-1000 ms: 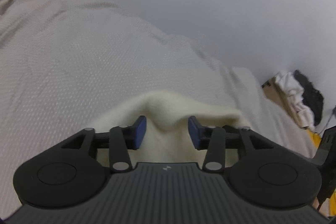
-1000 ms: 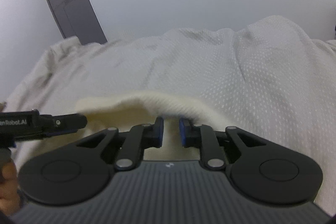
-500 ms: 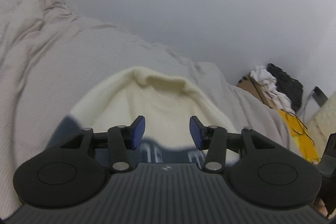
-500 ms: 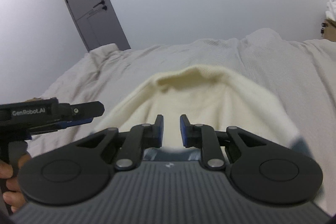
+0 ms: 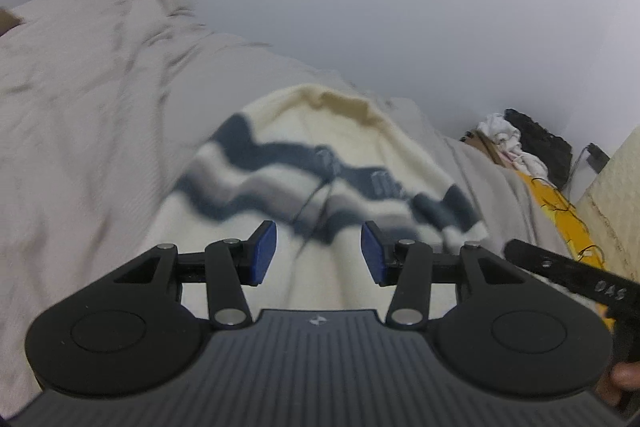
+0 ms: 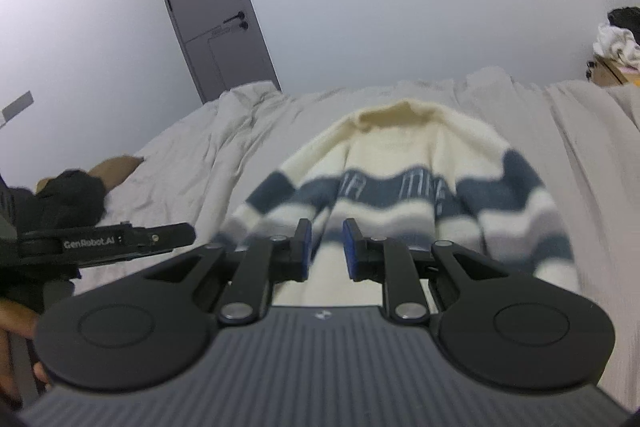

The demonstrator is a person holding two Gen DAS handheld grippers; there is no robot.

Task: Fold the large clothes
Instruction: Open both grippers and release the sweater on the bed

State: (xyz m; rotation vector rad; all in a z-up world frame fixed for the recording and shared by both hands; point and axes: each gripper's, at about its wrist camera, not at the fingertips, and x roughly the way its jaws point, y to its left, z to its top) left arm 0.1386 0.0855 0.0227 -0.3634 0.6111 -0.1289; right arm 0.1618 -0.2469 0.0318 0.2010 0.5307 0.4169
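A cream sweater with navy and grey stripes lies spread on the bed, collar at the far end; it also shows in the left wrist view. My left gripper is open and empty above the sweater's near part. My right gripper has its blue pads a narrow gap apart with nothing between them, also above the near part. The left gripper's body shows at the left of the right wrist view; the right gripper's body shows at the right of the left wrist view.
A light grey bedspread covers the bed. A grey door stands at the back left. Black cloth lies at the bed's left. A pile of clothes and a box sit beyond the bed's right side.
Both grippers have pulled back and up from the sweater's collar end. More of the sweater, with its stripes, has come into view. Jaw gaps look unchanged.
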